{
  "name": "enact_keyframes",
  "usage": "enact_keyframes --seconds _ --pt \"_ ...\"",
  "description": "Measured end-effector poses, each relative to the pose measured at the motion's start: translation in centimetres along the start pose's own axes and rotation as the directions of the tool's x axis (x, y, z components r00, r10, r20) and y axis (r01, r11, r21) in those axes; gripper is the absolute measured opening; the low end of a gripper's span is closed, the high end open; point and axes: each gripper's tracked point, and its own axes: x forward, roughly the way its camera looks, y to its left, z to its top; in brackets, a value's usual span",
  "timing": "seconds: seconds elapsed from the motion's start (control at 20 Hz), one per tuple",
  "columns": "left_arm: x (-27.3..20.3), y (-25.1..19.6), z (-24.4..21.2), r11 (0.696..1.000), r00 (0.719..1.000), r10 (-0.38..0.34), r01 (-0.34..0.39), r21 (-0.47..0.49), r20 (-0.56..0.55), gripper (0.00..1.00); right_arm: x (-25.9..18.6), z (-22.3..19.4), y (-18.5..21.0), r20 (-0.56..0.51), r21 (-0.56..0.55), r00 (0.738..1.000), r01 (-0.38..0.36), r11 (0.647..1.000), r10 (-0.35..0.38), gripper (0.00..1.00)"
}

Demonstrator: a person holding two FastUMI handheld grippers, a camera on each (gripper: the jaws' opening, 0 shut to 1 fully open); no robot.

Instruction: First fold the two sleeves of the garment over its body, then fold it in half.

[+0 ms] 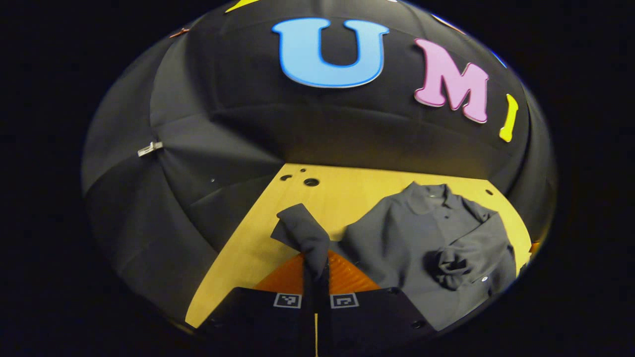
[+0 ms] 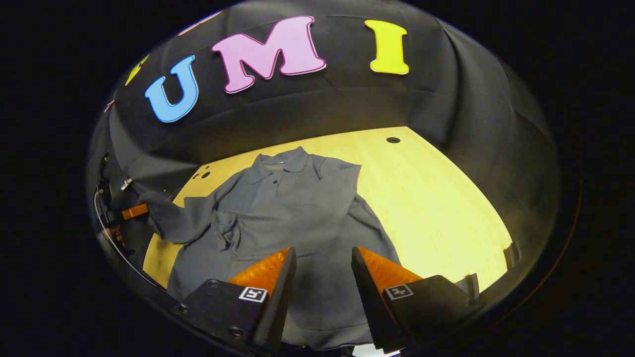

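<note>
Garment [image 2: 297, 208]: a dark grey collared shirt spread face up on the yellow wooden tabletop [image 2: 436, 198], collar toward the booth wall.

In the left gripper view, the left tongs [image 1: 316, 277] sit closed at the bottom of the frame, both fingers pinched on a sleeve [image 1: 302, 233] whose cuff end stands up out of the grip above the tabletop. Just beyond and to the right of these tongs lies the shirt's body, with the other sleeve [image 1: 451, 263] bunched in a crumpled heap on its chest. The collar [image 1: 431, 191] lies farther off, near the tabletop's far edge.

In the right gripper view, the right tongs [image 2: 323, 277] are wide apart and hold nothing, directly over the shirt's lower part; cloth shows between the fingers. Farther to the left, the lifted sleeve stretches away toward the left tongs at the edge of the frame.

Round holes [image 1: 311, 182] pierce the tabletop near the far wall. No containers are on it.
</note>
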Motion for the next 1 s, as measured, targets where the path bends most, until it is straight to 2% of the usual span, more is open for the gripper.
enact_keyframes --seconds 0.3,0.65,0.8,0.85,1.0 --pt "-1.7 -11.3 3.0 0.99 0.99 -0.139 0.138 0.017 0.031 0.06 0.2 0.0 -3.8 0.0 0.017 1.0 0.016 1.0 -0.016 0.71" --pt "-2.0 -23.2 1.0 0.956 0.959 -0.284 0.285 0.071 -0.015 0.07 0.5 -0.5 -8.6 -0.021 0.041 0.999 0.042 0.998 -0.041 0.71" --pt "-1.2 -27.5 -1.0 0.943 0.949 -0.313 0.316 0.106 -0.046 0.04 0.6 -0.7 -10.8 -0.039 0.044 0.998 0.053 0.998 -0.051 0.71" --pt "-0.8 -28.7 -1.8 0.94 0.947 -0.317 0.322 0.112 -0.061 0.07 0.6 -0.8 -11.4 -0.045 0.043 0.998 0.056 0.998 -0.054 0.71" --pt "0.6 -31.6 -4.0 0.935 0.945 -0.311 0.323 0.144 -0.096 0.07 0.9 -0.9 -13.3 -0.062 0.04 0.996 0.063 0.997 -0.061 0.71"
